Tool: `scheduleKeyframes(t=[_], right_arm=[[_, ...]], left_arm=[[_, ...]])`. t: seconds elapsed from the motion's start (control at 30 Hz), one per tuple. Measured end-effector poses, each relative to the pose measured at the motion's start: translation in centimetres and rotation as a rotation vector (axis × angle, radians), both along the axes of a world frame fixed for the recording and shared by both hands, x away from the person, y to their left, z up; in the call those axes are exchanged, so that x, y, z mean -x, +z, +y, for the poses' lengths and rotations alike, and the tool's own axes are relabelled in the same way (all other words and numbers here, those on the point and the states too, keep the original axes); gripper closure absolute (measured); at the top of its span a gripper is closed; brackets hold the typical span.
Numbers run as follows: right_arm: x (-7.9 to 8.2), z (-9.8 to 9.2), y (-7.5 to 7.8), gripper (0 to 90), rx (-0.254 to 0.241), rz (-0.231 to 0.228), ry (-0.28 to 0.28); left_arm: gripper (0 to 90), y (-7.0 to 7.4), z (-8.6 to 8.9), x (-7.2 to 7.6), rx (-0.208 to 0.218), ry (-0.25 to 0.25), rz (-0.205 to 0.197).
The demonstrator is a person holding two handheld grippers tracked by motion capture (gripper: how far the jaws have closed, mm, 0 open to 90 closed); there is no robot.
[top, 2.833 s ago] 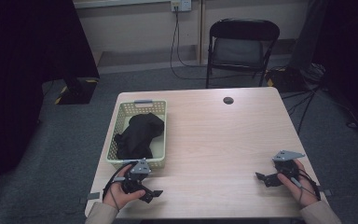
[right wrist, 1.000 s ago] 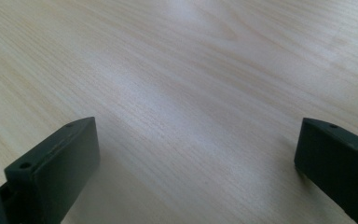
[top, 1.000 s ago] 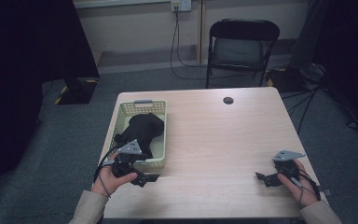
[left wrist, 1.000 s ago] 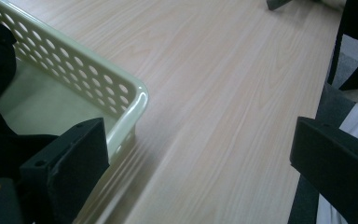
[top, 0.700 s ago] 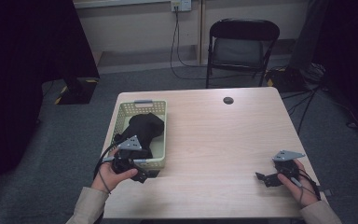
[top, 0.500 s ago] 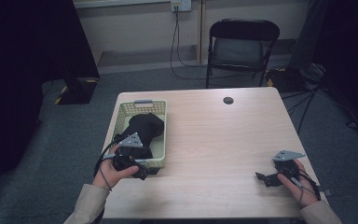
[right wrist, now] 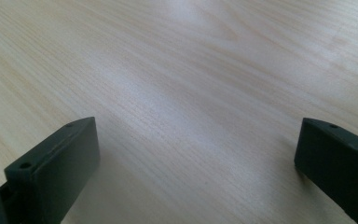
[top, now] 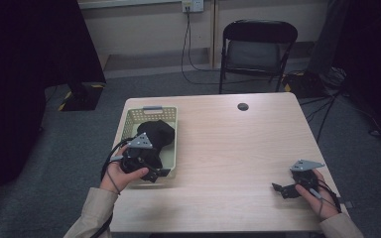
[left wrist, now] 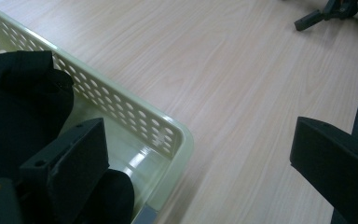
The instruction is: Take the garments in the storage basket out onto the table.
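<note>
left gripper view shows the left tongs (left wrist: pixel 191 154) spread wide over the basket (left wrist: pixel 135 126) corner, one jaw above the black cloth (left wrist: pixel 14 107); high view shows the right tongs (top: pixel 281 189), open, low on the table (top: pixel 228 148)

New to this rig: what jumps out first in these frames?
The pale green perforated basket at the table's left side, holding a bundle of black cloth, draws the eye first. The left gripper hangs open over the basket's near corner, one jaw inside above the cloth, the other outside over the wooden table. The right gripper sits open near the table's near right corner, over bare wood.
</note>
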State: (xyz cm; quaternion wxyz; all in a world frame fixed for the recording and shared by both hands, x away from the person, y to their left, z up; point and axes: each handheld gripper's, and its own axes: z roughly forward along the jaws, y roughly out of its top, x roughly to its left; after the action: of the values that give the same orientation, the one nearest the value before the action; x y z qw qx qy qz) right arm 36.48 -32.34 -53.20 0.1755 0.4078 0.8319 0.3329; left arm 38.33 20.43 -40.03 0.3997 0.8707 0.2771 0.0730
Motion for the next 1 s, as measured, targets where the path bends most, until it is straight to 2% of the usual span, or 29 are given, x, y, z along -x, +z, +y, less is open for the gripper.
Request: scheduleKeyframes(t=[0.47, 1.0], right_arm=[[0.0, 0.0, 0.0, 0.0, 0.000, 0.000, 0.000], [0.0, 0.0, 0.0, 0.0, 0.000, 0.000, 0.000]], left_arm=[[3.3, 0.4, -0.5, -1.0, 0.002, 0.007, -0.009], [3.2, 0.5, -0.8, -2.2, -0.017, 0.016, -0.025]])
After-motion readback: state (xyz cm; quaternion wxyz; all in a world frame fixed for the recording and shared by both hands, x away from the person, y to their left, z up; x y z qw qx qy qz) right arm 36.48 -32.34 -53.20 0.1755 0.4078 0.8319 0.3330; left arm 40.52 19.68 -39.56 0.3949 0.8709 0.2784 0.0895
